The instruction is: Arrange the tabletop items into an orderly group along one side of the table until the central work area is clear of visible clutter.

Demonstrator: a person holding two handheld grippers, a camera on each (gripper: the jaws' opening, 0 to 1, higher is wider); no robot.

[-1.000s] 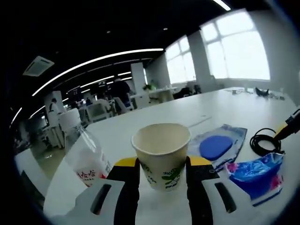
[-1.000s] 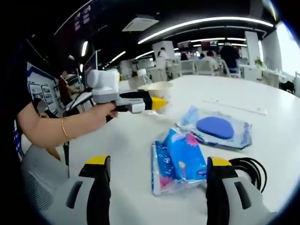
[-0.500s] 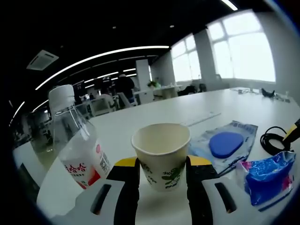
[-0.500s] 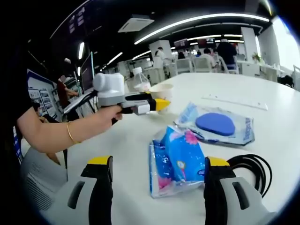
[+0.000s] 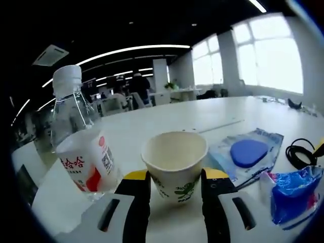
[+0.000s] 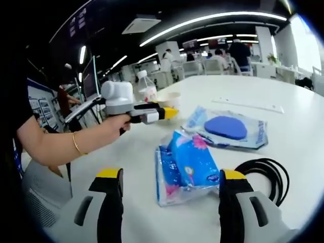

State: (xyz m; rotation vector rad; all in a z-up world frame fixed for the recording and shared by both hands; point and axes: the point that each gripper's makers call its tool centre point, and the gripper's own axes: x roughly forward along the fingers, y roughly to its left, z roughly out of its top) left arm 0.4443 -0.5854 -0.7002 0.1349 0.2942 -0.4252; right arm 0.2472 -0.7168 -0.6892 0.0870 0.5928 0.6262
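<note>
You work on a white table (image 6: 304, 131). Your right gripper (image 6: 169, 179) at bottom centre stands wide open, holding nothing, the blue packet (image 6: 185, 164) lying between its jaws. Your left gripper (image 5: 174, 177) clamps a paper cup (image 5: 174, 162) at centre, a bottle (image 5: 81, 142) just left of it.

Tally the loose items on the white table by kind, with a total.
Paper cup: 1
Water bottle: 1
Blue tissue pack: 1
Clear bag holding a blue oval pad: 1
Coiled black cable: 1
Total: 5
</note>
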